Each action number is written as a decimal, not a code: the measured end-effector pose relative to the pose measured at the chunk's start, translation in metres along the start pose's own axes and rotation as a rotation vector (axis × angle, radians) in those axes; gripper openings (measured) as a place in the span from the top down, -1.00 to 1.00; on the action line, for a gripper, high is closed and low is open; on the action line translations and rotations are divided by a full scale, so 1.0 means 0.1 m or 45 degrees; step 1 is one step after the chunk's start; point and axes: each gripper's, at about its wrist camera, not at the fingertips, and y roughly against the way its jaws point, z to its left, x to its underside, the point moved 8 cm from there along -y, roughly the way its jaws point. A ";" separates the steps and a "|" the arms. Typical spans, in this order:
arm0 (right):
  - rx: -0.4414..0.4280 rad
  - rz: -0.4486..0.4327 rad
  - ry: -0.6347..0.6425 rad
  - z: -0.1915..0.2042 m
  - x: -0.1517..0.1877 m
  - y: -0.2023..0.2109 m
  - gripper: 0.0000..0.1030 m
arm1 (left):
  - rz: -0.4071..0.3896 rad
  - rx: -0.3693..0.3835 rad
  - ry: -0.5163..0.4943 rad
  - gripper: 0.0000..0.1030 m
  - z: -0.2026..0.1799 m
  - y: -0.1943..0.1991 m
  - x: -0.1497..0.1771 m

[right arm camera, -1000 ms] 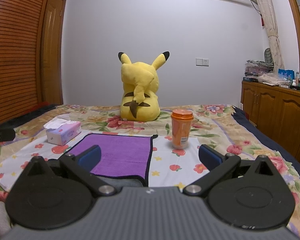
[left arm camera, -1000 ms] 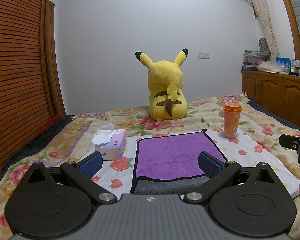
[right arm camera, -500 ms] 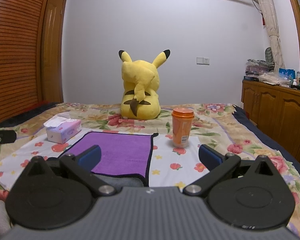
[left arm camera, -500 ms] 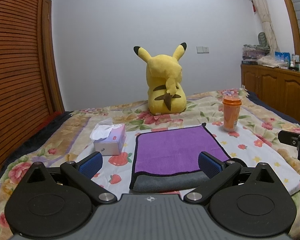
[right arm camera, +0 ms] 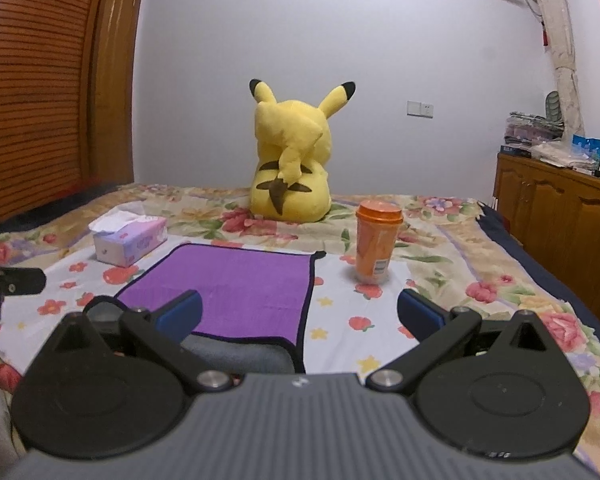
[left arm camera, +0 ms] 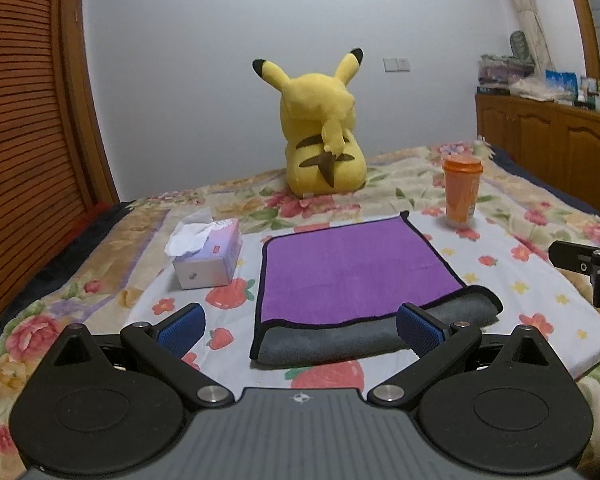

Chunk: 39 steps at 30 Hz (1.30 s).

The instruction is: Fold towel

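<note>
On the flower-patterned bed cover [left arm camera: 512, 276], just beyond both tools, lies the purple towel with black edging and a grey underside [left arm camera: 352, 276]. The left tool [left arm camera: 298, 326] stands with its blue-padded fingers [left arm camera: 182, 326] wide apart and holding nothing; the near grey fold of the towel sits between and just past them, its right end partly behind the right finger. The right tool [right arm camera: 298, 316] is likewise spread wide and grips nothing; its left finger [right arm camera: 180, 314] overlaps the towel's near right part in that view, while the right finger is over bare cover, so the towel's right edge falls between the two.

The towel lies flat, purple face up, with the near edge turned so a rolled grey band shows along the front. The far edge is straight, with a small black corner tip sticking out at far right.

To the left of the towel stands a white and lilac tissue box [left arm camera: 210, 254] with a tissue pulled up. At far right is an upright orange plastic cup with a lid [left arm camera: 461, 190]. Beyond the towel sits a yellow plush toy [left arm camera: 320, 132], back turned.
</note>
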 end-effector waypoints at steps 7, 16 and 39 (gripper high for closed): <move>-0.041 0.038 0.020 0.06 0.02 -0.08 -1.00 | 0.045 0.016 -0.031 -1.00 -0.04 -0.12 0.03; -0.060 0.062 0.057 0.11 0.02 -0.23 -1.00 | 0.101 0.034 -0.041 -1.00 -0.02 -0.33 0.03; -0.102 0.154 0.025 0.08 0.08 -0.81 -1.00 | 0.191 0.033 -0.033 -1.00 0.25 -0.99 -0.01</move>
